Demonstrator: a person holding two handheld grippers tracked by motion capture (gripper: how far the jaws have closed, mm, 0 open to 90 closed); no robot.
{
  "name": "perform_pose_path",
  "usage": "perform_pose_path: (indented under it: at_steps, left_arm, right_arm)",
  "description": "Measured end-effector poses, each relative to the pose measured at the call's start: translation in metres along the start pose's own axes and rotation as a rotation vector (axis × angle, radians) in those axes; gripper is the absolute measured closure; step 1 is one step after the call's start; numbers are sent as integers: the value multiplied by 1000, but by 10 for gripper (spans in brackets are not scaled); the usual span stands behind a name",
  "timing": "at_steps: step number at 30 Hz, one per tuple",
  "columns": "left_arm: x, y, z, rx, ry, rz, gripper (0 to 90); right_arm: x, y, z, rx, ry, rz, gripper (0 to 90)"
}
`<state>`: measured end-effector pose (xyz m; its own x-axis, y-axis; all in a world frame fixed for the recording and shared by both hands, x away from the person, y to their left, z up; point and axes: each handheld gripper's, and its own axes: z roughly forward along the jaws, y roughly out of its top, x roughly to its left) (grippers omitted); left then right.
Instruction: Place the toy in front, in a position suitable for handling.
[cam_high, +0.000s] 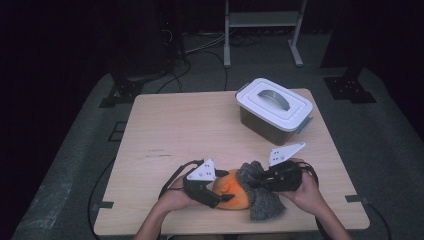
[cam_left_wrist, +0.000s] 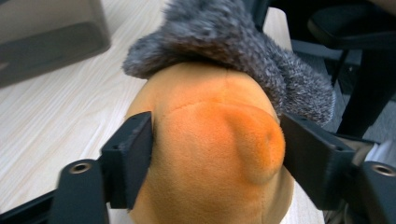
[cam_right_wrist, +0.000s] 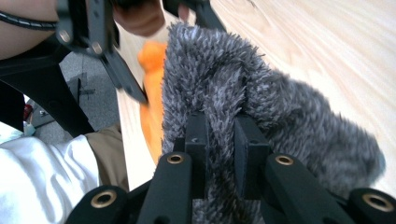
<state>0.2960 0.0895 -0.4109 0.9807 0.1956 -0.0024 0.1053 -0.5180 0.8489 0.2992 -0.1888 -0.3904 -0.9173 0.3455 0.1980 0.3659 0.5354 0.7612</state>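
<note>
Left gripper (cam_high: 223, 196) sits at the near edge of the tabletop (cam_high: 190, 130), jaws either side of the orange plush toy (cam_high: 231, 196); in the left gripper view the pads flank the toy (cam_left_wrist: 215, 158) with the left one against the fabric and the right one at its edge, so contact looks light rather than a firm clamp. Grey fuzzy cloth (cam_high: 260, 192) lies over the toy's far side and spills toward the right. Right gripper (cam_high: 256, 180) is closed on a fold of that cloth (cam_right_wrist: 261, 107), pile bunched between the pads. White-lidded storage box (cam_high: 274, 110) stands well apart at the far right of the tabletop, lid on. Risks, as I read it: left hold is marginal, so any pull on the cloth from the right could drag the toy out of the jaws or roll it off the near edge. Right pinch only has a fold of pile, so it may slip if the cloth snags on the toy. Lid has to come off before anything goes in the box.
</note>
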Motion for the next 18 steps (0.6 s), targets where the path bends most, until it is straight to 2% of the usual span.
perform_pose_path:
  at_steps: [2,5,6,9,12,16,18]
  left_arm:
    - [1,0,-1,2,3,-4,269]
    - [0,0,-1,-1,3,5,312]
    - [-1,1,0,-1,5,7,358]
    - [-4,3,1,-14,7,30,374]
    - [-10,8,6,-19,6,59,380]
    - [-21,16,14,-16,-12,105,380]
    - [-23,16,16,-7,-14,122,380]
  right_arm:
    - [-6,-6,-1,15,4,23,773]
    - [-6,-6,-2,21,1,26,773]
    - [-1,0,-7,9,-10,5,774]
    - [5,6,-12,-16,-7,-11,775]
    - [21,21,-17,-44,-5,-61,775]
    - [27,26,-13,-43,11,-80,775]
    - [28,24,-7,-16,17,-83,775]
